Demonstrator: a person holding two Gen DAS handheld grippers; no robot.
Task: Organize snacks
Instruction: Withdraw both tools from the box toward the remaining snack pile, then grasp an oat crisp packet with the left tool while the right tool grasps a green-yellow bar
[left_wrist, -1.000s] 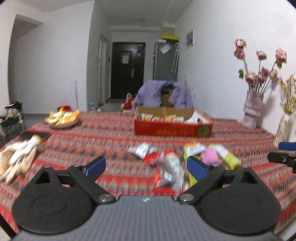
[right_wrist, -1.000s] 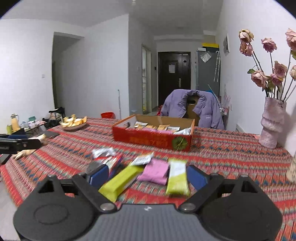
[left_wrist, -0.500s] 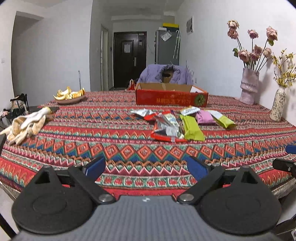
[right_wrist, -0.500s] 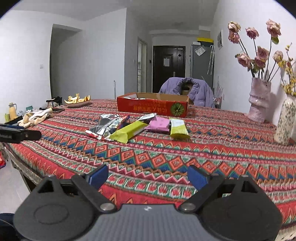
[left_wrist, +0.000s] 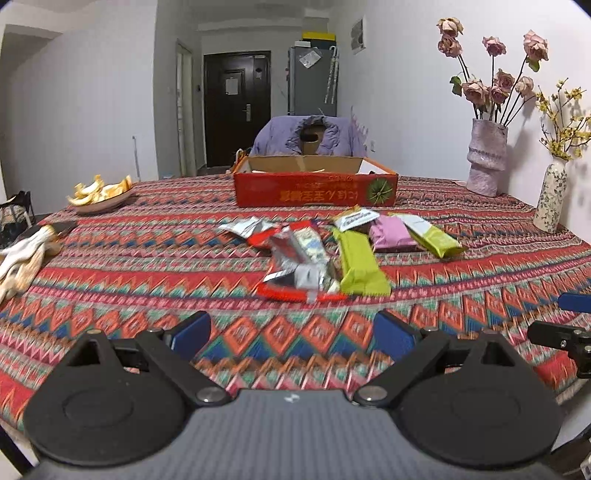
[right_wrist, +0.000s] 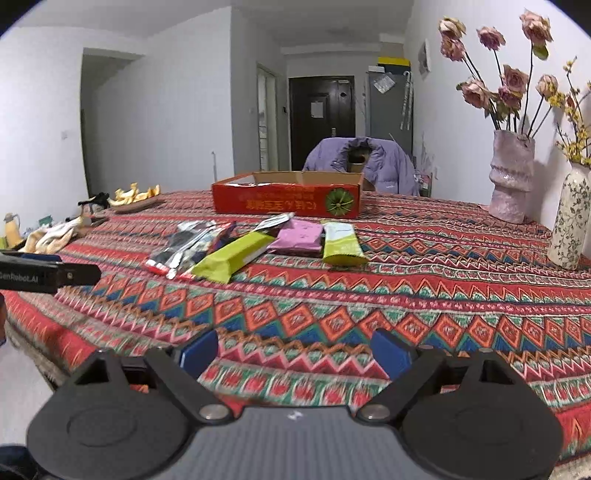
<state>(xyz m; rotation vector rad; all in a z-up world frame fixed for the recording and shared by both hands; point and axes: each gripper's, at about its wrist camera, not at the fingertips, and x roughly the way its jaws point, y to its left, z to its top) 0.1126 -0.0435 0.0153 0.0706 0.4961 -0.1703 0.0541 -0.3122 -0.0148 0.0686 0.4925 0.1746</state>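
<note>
Both sets of tongs were spread wide with nothing in them, hanging low over the near edge of the desk (left_wrist: 129, 266); the left tongs (left_wrist: 291, 332) and right tongs (right_wrist: 295, 350) sat side by side, each peeking into the other's view. The snacks were piled mid-desk, well apart from both: a green bar (left_wrist: 360, 262) lay beside a crinkly red and silver packet (left_wrist: 299, 266), with a pink pack (left_wrist: 391, 234) and a green-and-white bar (left_wrist: 430, 234) behind, and a small white sachet (left_wrist: 356, 218) on top. Just past them sat the red cardboard box (left_wrist: 316, 190), open at the top. A plate of orange peel (left_wrist: 99, 192) and some gloves (left_wrist: 22, 254) were off left, two vases (right_wrist: 511, 177) of flowers at right.
</note>
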